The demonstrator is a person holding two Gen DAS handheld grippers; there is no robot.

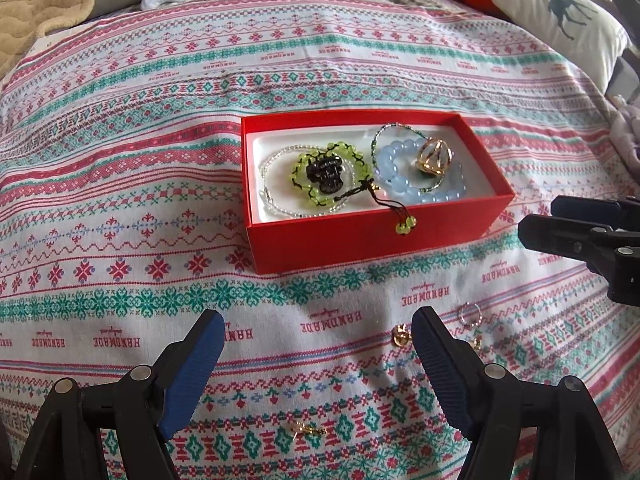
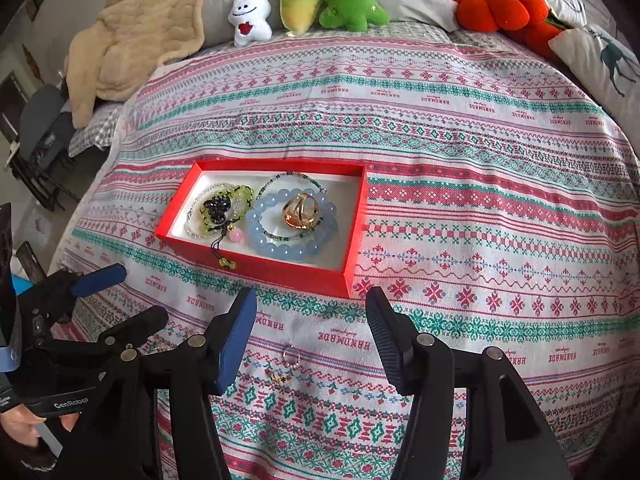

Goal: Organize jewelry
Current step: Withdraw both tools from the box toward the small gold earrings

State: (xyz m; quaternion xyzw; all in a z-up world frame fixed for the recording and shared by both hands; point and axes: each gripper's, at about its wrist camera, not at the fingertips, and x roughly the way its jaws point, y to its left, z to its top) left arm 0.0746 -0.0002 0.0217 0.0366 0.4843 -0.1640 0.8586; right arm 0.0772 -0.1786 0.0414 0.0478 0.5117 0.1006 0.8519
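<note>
A red box (image 1: pixel 360 240) with a white lining holds a green bead bracelet (image 1: pixel 320 168) around a dark charm, a clear bead strand, a blue bead bracelet (image 1: pixel 404 184) and a gold ornament (image 1: pixel 434 156). On the cloth in front of it lie a gold earring (image 1: pixel 400 336), a silver ring (image 1: pixel 469 314) and a gold charm (image 1: pixel 310 430). My left gripper (image 1: pixel 318 320) is open over the cloth, with nothing between its blue pads. My right gripper (image 2: pixel 312 300) is open above the silver ring (image 2: pixel 291 356) and a small gold piece (image 2: pixel 279 378), holding nothing.
A patterned cloth (image 2: pixel 480 200) covers the bed. Plush toys (image 2: pixel 336 0) line the far edge, a beige blanket (image 2: pixel 132 40) lies at the far left and a deer pillow (image 2: pixel 600 60) at the right. The bed's edge drops off on the left.
</note>
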